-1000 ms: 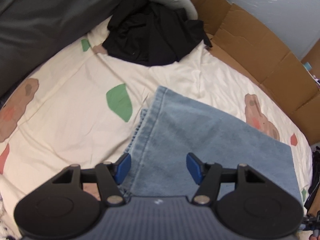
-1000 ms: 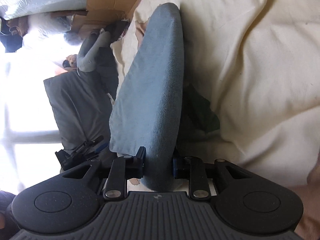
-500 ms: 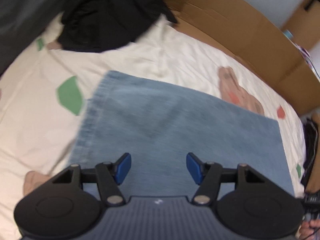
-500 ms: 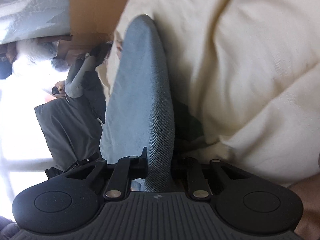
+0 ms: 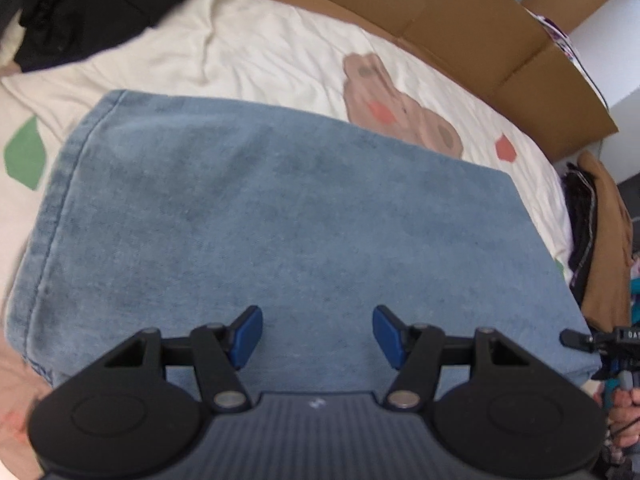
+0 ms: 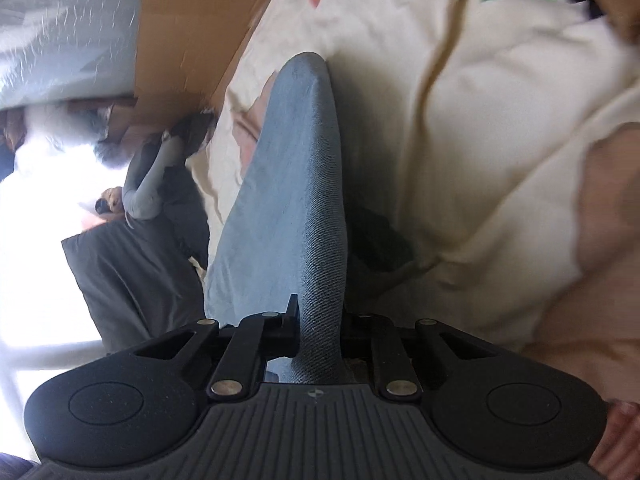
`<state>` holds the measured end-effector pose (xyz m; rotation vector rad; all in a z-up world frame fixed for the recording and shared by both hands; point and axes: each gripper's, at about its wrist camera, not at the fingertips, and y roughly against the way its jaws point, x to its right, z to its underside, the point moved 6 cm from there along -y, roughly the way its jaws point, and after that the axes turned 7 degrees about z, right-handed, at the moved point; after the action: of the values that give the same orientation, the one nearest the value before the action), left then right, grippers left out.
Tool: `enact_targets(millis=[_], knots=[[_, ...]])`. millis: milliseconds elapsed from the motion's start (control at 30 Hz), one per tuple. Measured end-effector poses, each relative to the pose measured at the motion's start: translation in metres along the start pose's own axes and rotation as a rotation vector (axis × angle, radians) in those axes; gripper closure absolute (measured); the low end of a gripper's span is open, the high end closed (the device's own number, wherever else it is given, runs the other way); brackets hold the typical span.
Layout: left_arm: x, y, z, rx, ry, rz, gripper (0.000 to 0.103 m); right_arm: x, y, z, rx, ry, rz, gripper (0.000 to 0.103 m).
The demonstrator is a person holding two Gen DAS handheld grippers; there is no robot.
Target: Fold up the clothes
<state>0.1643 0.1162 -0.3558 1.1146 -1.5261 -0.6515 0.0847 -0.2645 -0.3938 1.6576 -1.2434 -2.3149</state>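
Observation:
Folded blue jeans [image 5: 280, 216] lie on a cream bedsheet [image 5: 248, 52] with coloured patches. My left gripper [image 5: 317, 336] is open and empty, hovering just above the near part of the denim. In the right wrist view my right gripper [image 6: 320, 320] is shut on the folded edge of the jeans [image 6: 296, 200], which runs away from the jaws as a raised ridge. The right gripper also shows at the right edge of the left wrist view [image 5: 600, 340].
A pile of black clothes [image 5: 80, 8] lies at the far left of the bed. Cardboard sheets [image 5: 460, 24] line the far side. A stack of brown and dark garments [image 5: 600, 232] sits at the right edge. A dark grey cushion [image 6: 128, 280] shows in the right wrist view.
My left gripper has moved right and over the jeans, staying open; the denim now fills its view. My right gripper has kept its hold on the folded edge.

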Motion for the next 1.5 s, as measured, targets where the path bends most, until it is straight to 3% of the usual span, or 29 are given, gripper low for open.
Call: enact_targets(millis=[267,400,467,567,700,933,1000,1100,1267,1367,1500], knots=[[0.009,-0.022,0.018,-0.070,-0.038,0.000,0.039,0.027,0.009,-0.004,0.001,-0.003,0.095,0.089],[0.013,-0.023,-0.002,-0.032,-0.022,0.008,0.040,0.028,0.001,-0.010,-0.002,0.042,0.127,0.078],[0.016,-0.025,-0.015,-0.002,-0.009,0.013,0.041,0.026,0.000,-0.017,0.018,0.055,0.124,0.067],[0.019,-0.033,-0.036,0.050,-0.021,0.007,0.045,0.023,-0.006,-0.029,0.038,0.068,0.116,0.064],[0.014,-0.035,-0.057,0.104,-0.013,-0.033,0.070,0.019,-0.018,-0.045,0.049,0.095,0.118,0.064],[-0.014,-0.021,-0.083,0.182,0.019,-0.138,0.074,0.013,-0.029,-0.067,0.087,0.103,0.100,0.064],[-0.027,-0.026,-0.081,0.177,0.037,-0.152,0.080,0.010,-0.033,-0.072,0.092,0.105,0.099,0.064],[-0.046,-0.034,-0.079,0.171,0.061,-0.173,0.100,0.007,-0.040,-0.078,0.099,0.126,0.112,0.063],[-0.049,-0.031,-0.079,0.173,0.081,-0.160,0.100,0.004,-0.049,-0.092,0.118,0.139,0.103,0.063],[-0.038,-0.026,-0.079,0.172,0.078,-0.135,0.092,0.001,-0.052,-0.102,0.131,0.156,0.098,0.063],[-0.025,-0.026,-0.076,0.165,0.068,-0.099,0.091,-0.006,-0.056,-0.117,0.161,0.185,0.103,0.063]])
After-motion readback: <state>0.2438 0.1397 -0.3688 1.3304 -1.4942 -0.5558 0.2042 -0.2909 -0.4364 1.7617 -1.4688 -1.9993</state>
